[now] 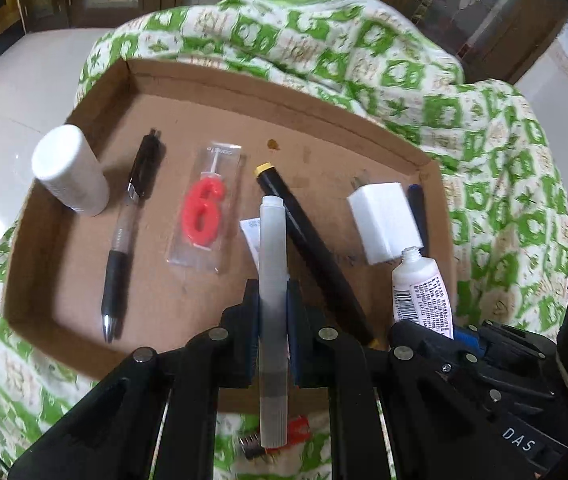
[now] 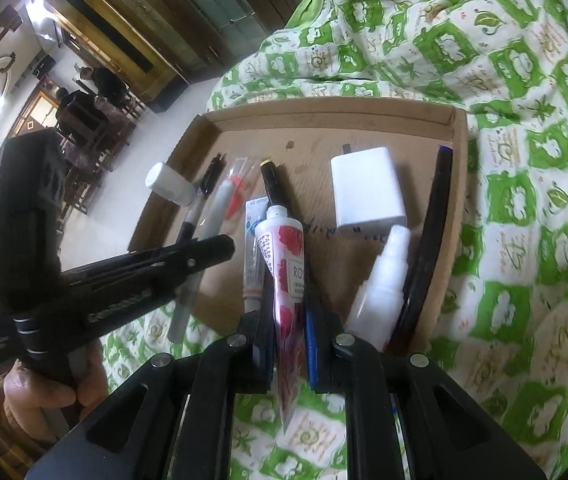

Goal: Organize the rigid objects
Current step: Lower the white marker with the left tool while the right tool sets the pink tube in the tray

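Observation:
A shallow cardboard tray (image 1: 23,272) (image 2: 324,114) lies on a green-and-white cloth. My left gripper (image 1: 272,300) (image 2: 215,248) is shut on a grey-white marker (image 1: 272,264) (image 2: 211,216), held over the tray's near middle. My right gripper (image 2: 290,328) (image 1: 450,332) is shut on a rose-printed cream tube (image 2: 286,264) (image 1: 422,288) above the tray's near right part. In the tray lie a white bottle (image 1: 69,170), a black pen (image 1: 131,232), a packed red "6" candle (image 1: 203,212), a black marker (image 1: 308,248), a white charger (image 1: 384,222) and a dark blue pen (image 2: 432,240).
A white spray bottle (image 2: 384,280) and a second small tube (image 2: 253,248) lie near the tray's front. Small loose items, one red (image 1: 298,426), sit on the cloth (image 2: 524,200) before the tray. A hand (image 2: 35,392) holds the left gripper. White floor and dark wooden furniture lie beyond.

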### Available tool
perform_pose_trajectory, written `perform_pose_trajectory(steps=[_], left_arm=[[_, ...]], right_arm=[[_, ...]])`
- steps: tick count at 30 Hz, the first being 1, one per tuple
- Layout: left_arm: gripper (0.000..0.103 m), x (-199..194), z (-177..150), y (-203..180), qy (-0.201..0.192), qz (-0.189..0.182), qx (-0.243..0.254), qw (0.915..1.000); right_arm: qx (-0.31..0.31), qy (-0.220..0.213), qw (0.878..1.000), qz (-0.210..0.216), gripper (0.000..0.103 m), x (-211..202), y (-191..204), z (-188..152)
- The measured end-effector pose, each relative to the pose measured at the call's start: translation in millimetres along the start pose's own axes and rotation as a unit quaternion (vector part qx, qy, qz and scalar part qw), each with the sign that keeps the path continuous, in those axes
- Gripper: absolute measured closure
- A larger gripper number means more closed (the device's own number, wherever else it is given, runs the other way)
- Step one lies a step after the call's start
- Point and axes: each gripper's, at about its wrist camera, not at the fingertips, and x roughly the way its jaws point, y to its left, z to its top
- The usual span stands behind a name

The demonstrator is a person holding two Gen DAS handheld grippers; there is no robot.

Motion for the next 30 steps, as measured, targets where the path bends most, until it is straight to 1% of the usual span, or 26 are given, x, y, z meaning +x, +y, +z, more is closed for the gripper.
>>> perform_pose_trajectory(steps=[4,6,9,11,15,22,26,30], left_arm=[[0.093,10.3,5.1,9.4,0.007,0.005,-0.010,0.9999],[0.093,10.6,8.4,12.6,0.004,0.006,-0.013,0.9999],[0.093,12.1,13.3,18.8,0.003,0.023,-0.009,0.9997],[0.093,11.9,17.1,21.5,-0.002,0.032,-0.005,0.9995],[0.093,12.8,22.8,23.1,-0.008,0.046,0.006,0.9989],[0.093,15.5,22.1,15.6,-0.024,0.077,0.041,0.9959],[0.093,16.3,20.9,12.5,-0.028,0.085,0.051,0.9947],[0.093,16.0,19.3,12.6,-0.032,0.084,0.045,0.9950]], right_arm=[[0.000,0.016,1.000,-0.006,0.092,14.9,-1.0,12.4],[-0.005,0.024,0.999,-0.021,0.092,22.6,-1.4,17.6],[-0.004,0.036,0.998,-0.054,0.092,34.4,-5.8,24.6],[-0.001,0.037,0.998,-0.057,0.092,39.1,-8.7,29.6],[-0.006,0.029,0.998,-0.059,0.092,42.9,-7.0,37.1],[-0.014,0.014,0.997,-0.070,0.092,52.6,-6.1,49.7],[-0.005,0.000,0.998,-0.067,0.092,52.4,-10.6,55.6],[0.002,-0.009,0.998,-0.060,0.091,49.6,-14.2,53.8]])
